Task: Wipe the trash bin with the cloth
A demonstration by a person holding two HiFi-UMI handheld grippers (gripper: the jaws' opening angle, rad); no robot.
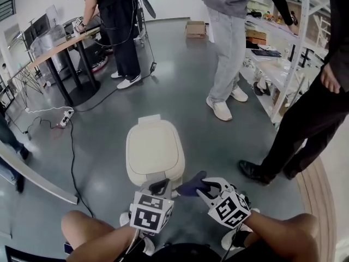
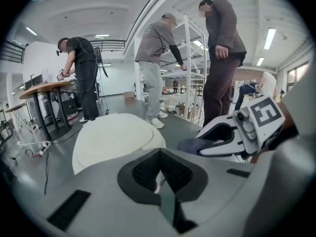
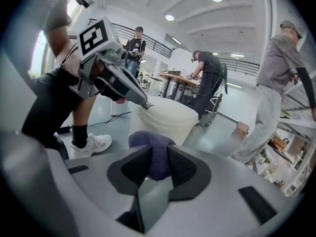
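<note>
The right gripper (image 1: 206, 191) pinched the cloth (image 1: 190, 188) beside the trash bin (image 1: 154, 146), and the left gripper (image 1: 159, 187) was pressed together. Wiping seemed about to start. Next, the cloth should meet the lid.

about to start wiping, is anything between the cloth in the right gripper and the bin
Nothing visible. The purple cloth in the right gripper faces the trash bin across open air; the left gripper touches its rim, aside.
</note>
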